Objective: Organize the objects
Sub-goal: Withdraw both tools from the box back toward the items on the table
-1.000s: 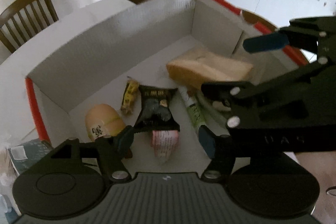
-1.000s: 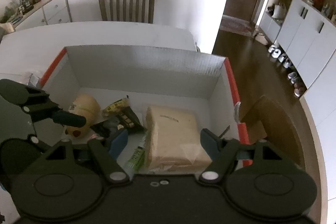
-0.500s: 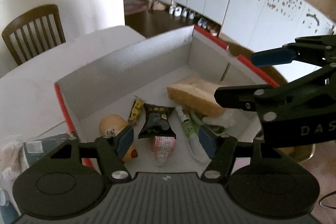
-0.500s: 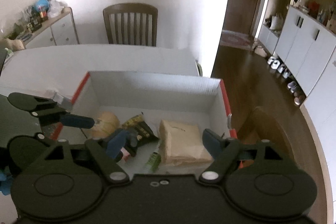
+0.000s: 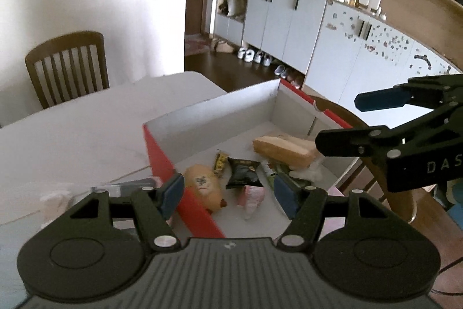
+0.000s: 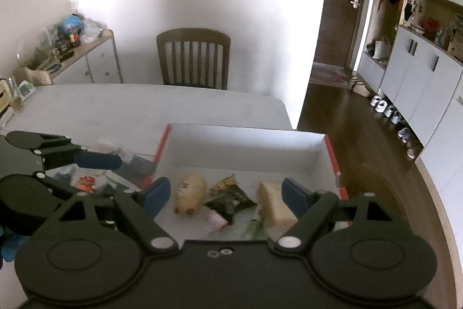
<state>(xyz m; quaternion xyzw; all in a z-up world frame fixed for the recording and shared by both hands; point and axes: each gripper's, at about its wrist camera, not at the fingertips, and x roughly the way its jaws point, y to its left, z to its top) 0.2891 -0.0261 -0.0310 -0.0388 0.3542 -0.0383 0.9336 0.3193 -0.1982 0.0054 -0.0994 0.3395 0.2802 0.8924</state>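
A red-sided, white-lined cardboard box (image 6: 246, 146) sits on the pale white table (image 6: 144, 109). A brown slatted wooden chair (image 6: 193, 60) stands beyond it. Above the box, the left claw (image 5: 228, 193) hangs open and empty; the right claw (image 6: 225, 196) is opening, empty.

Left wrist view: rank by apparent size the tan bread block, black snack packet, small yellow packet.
1. tan bread block, largest, though the right gripper hides its right end
2. black snack packet
3. small yellow packet, clearly smallest

All lie in the box, at similar distance.

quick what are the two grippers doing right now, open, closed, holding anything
Left gripper: open, holding nothing, above the box.
Right gripper: jaws opening, nothing between them.
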